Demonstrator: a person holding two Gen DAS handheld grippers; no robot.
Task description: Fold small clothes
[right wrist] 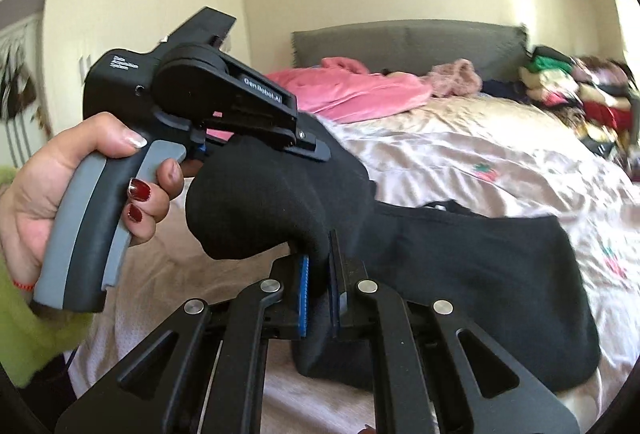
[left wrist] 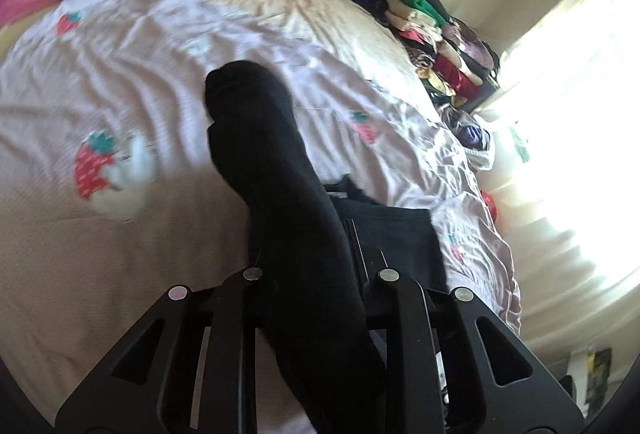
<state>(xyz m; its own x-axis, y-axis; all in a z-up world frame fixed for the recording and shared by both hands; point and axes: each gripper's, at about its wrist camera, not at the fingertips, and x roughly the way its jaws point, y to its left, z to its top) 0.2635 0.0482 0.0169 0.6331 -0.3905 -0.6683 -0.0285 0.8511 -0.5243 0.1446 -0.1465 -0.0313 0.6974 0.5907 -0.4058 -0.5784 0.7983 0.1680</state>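
Black sock [right wrist: 256,202]: lifted above the bed [right wrist: 460,154], clamped by both the left gripper [right wrist: 312,150] and the right gripper [right wrist: 320,274]. Right view alone shows the person's hand [right wrist: 60,174]; left view alone, the strawberry print [left wrist: 94,166].

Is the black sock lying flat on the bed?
No. The black sock hangs lifted, pinched by the left gripper and the right gripper.

left wrist: close above the bed [left wrist: 120,234], tilted down toward its clothes-piled far edge
right wrist: low, faces the headboard [right wrist: 408,38]
shared: black sock [left wrist: 272,162], bedspread
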